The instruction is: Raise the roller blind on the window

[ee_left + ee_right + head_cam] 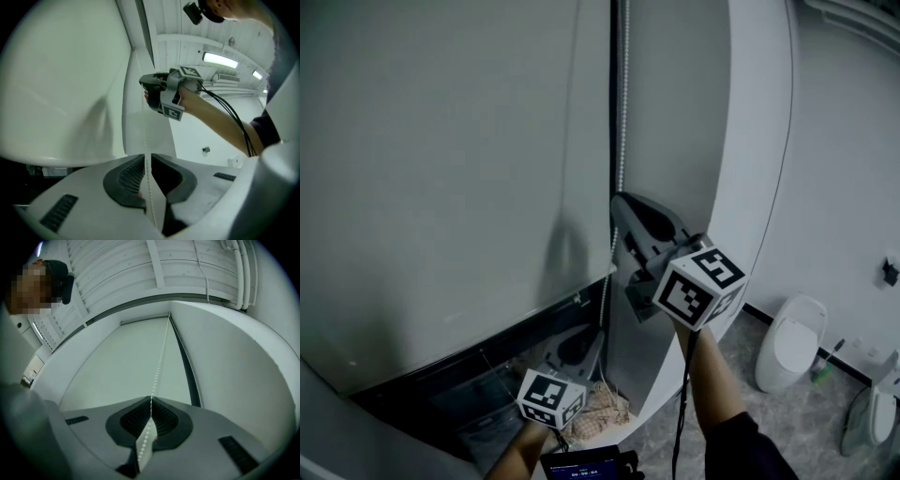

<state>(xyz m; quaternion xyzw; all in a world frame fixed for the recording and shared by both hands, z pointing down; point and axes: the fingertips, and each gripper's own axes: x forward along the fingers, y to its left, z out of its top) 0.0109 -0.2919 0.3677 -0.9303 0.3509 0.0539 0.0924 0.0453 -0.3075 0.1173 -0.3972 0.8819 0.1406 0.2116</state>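
While each was shut on the chain (161, 352) | right gripper (151, 401) held it higher, left gripper (146, 159) lower (under the hem) | chain ran vertically beside blind (441, 169).

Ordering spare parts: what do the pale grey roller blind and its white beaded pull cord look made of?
The pale grey roller blind: matte, opaque, likely coated fabric; hangs flat, no gloss. The white beaded pull cord: small, evenly spaced round beads, probably plastic; painted metal is possible.
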